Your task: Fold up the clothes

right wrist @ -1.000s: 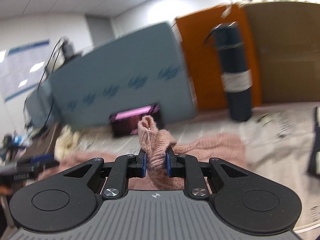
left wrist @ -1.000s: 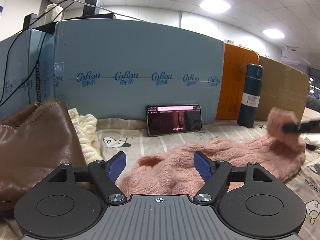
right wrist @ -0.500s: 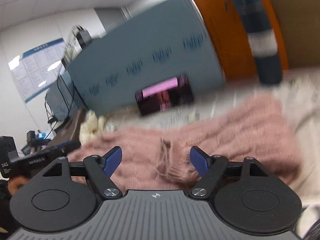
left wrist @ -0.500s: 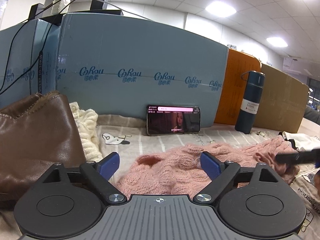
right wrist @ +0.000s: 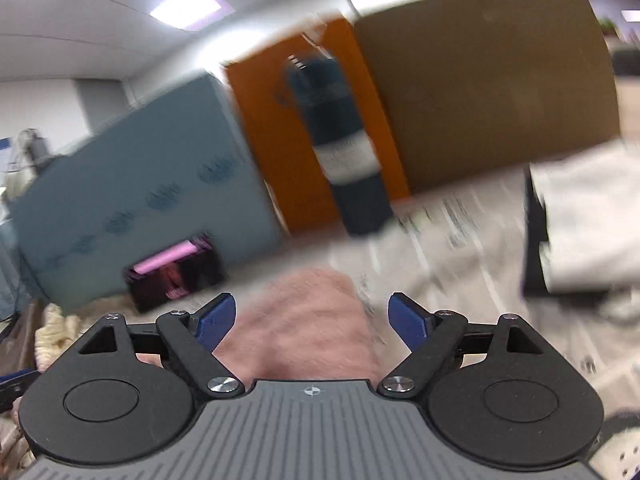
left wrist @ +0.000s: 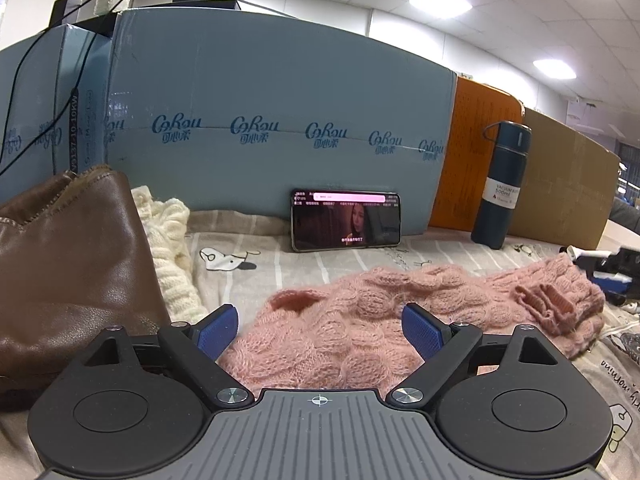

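A pink cable-knit sweater (left wrist: 360,328) lies bunched on the striped sheet (left wrist: 280,256), with a sleeve folded back over its right end (left wrist: 548,300). My left gripper (left wrist: 318,320) hovers low over the sweater's near-left part, open, with knit below the gap and no pad pressing on it. In the blurred right wrist view my right gripper (right wrist: 312,312) has its jaws opening. The pink sweater (right wrist: 308,320) lies under and between them, and the blue pads stand clear of the knit on both sides.
A brown leather garment (left wrist: 68,264) and a cream knit (left wrist: 168,240) are piled on the left. A phone (left wrist: 346,220) leans on the blue foam board (left wrist: 280,120). A dark flask (left wrist: 504,192) stands by orange and cardboard panels. White and black cloth (right wrist: 592,232) lies right.
My right gripper let go of the pink sleeve end and spread its jaws; the sleeve now rests on the sweater. Its view swung right. The left jaws widened slightly.
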A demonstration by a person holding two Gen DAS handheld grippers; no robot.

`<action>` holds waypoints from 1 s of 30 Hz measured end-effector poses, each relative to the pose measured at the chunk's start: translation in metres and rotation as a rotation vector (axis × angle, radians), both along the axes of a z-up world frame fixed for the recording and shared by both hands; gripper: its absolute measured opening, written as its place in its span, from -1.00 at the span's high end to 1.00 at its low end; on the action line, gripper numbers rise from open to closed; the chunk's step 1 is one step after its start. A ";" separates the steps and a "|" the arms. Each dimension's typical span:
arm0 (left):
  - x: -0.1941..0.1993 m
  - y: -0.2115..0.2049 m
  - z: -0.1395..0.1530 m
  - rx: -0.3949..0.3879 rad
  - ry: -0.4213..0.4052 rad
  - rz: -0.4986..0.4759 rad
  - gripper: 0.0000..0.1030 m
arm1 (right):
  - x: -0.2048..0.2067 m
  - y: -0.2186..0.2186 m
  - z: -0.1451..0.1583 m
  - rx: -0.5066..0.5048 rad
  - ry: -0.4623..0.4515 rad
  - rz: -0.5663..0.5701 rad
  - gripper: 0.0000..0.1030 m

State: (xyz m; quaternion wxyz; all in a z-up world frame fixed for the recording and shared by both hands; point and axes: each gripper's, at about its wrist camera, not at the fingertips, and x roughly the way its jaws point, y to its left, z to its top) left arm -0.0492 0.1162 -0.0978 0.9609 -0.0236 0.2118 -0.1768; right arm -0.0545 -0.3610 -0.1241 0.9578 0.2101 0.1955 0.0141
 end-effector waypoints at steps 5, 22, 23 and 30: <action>0.002 0.000 -0.002 0.001 0.013 -0.006 -0.77 | 0.010 0.016 -0.009 -0.027 0.062 0.093 0.06; 0.002 0.002 -0.003 -0.027 0.012 -0.038 -0.77 | -0.027 -0.023 0.021 -0.281 -0.121 -0.328 0.76; 0.003 0.001 -0.003 -0.020 0.017 -0.035 -0.77 | -0.028 -0.023 0.021 -0.295 -0.125 -0.334 0.81; 0.004 -0.002 -0.005 0.007 0.034 -0.024 -0.77 | -0.035 -0.028 0.024 -0.185 -0.151 -0.214 0.47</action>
